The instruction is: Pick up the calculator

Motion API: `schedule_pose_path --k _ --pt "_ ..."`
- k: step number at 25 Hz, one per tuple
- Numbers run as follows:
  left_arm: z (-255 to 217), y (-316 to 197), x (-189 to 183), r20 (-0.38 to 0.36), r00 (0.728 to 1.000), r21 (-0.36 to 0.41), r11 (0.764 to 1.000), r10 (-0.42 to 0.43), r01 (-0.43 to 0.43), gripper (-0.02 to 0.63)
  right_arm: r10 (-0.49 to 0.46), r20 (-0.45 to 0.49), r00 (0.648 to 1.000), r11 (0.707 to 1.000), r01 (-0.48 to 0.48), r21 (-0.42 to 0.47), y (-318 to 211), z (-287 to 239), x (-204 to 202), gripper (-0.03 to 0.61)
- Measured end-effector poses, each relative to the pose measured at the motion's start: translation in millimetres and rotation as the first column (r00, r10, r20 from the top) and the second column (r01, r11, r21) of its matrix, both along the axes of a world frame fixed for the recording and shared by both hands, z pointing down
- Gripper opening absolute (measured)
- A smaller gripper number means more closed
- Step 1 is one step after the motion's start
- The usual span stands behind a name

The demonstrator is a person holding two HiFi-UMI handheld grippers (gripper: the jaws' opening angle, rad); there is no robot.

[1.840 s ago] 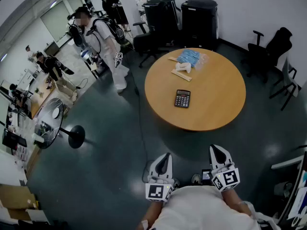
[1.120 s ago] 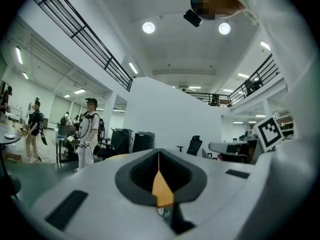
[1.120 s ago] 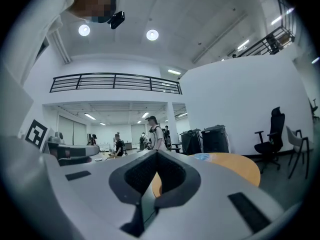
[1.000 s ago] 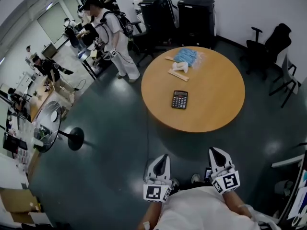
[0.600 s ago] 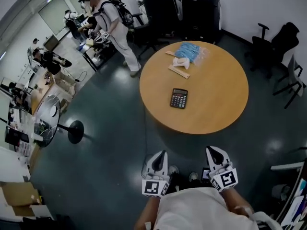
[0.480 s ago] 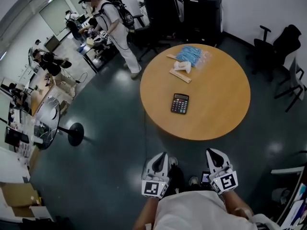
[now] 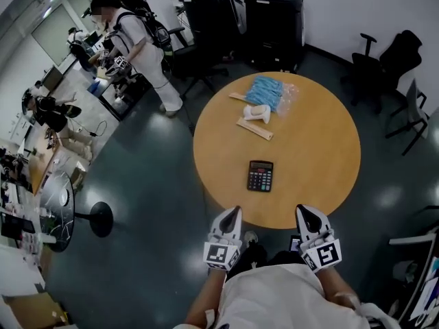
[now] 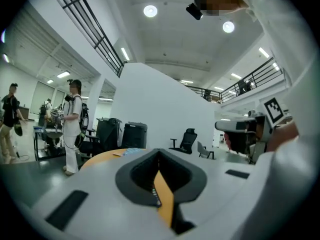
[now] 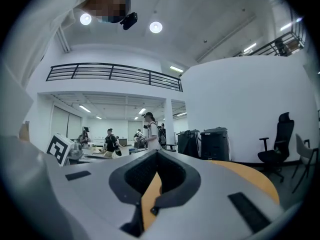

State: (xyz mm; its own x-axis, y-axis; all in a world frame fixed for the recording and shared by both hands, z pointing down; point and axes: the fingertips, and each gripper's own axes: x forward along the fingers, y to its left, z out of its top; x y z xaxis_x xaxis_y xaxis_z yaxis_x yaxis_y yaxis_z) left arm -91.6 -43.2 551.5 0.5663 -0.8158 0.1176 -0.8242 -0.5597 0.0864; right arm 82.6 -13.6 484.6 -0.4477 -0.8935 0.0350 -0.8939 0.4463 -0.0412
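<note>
The black calculator (image 7: 260,175) lies flat on the round wooden table (image 7: 322,156), near its front edge. My left gripper (image 7: 233,210) is shut and empty, its tip just at the table's near rim, short of the calculator and to its left. My right gripper (image 7: 303,209) is likewise shut with nothing in it, at the rim to the calculator's right. In the left gripper view the closed jaws (image 8: 159,153) point level over the table top (image 8: 105,156); the calculator is hidden there. The right gripper view shows its closed jaws (image 9: 156,155) and the table (image 9: 250,176).
A blue packet (image 7: 266,90), a white bundle (image 7: 258,112) and a wooden stick (image 7: 254,129) lie at the table's far side. Black bins (image 7: 274,16) and office chairs (image 7: 387,64) stand behind. A person in white (image 7: 137,46) stands at far left; a floor fan (image 7: 58,201) is left.
The view has closed in on the table: both shut grippers went from well short of it to its near rim. The person in white has shifted left in the background.
</note>
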Motion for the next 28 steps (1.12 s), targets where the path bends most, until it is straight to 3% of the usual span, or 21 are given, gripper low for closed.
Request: schedule_pose_path --k 7,12,15,19,24,28 --pt "42 -84 2 0.003 0.995 -0.097 0.991 0.098 -0.097 0.008 0.014 -0.002 1.0 1.0 -0.014 -0.011 -60 -11 -18 0.015" --pt "99 -131 20 0.036 0.975 -0.228 0.952 0.218 -0.204 0.05 -0.002 -0.01 1.0 0.999 0.002 -0.041 -88 -5 -16 0.015" --pt "144 -160 26 0.026 0.965 -0.345 0.909 0.26 -0.235 0.105 0.005 -0.008 1.0 0.997 -0.005 -0.073 -101 9 -9 0.015" --pt "205 -193 37 0.025 0.945 -0.505 0.82 0.327 -0.271 0.15 0.012 -0.002 1.0 0.993 -0.013 -0.115 -115 23 -1 0.015" --pt "253 -227 46 0.049 0.917 -0.59 0.753 0.395 -0.292 0.172 0.043 -0.007 0.999 0.985 -0.043 -0.168 -124 40 15 0.015" --pt "277 -237 60 0.08 0.866 -0.638 0.693 0.493 -0.335 0.196 0.071 -0.008 0.997 0.976 -0.071 -0.207 -129 50 30 0.015"
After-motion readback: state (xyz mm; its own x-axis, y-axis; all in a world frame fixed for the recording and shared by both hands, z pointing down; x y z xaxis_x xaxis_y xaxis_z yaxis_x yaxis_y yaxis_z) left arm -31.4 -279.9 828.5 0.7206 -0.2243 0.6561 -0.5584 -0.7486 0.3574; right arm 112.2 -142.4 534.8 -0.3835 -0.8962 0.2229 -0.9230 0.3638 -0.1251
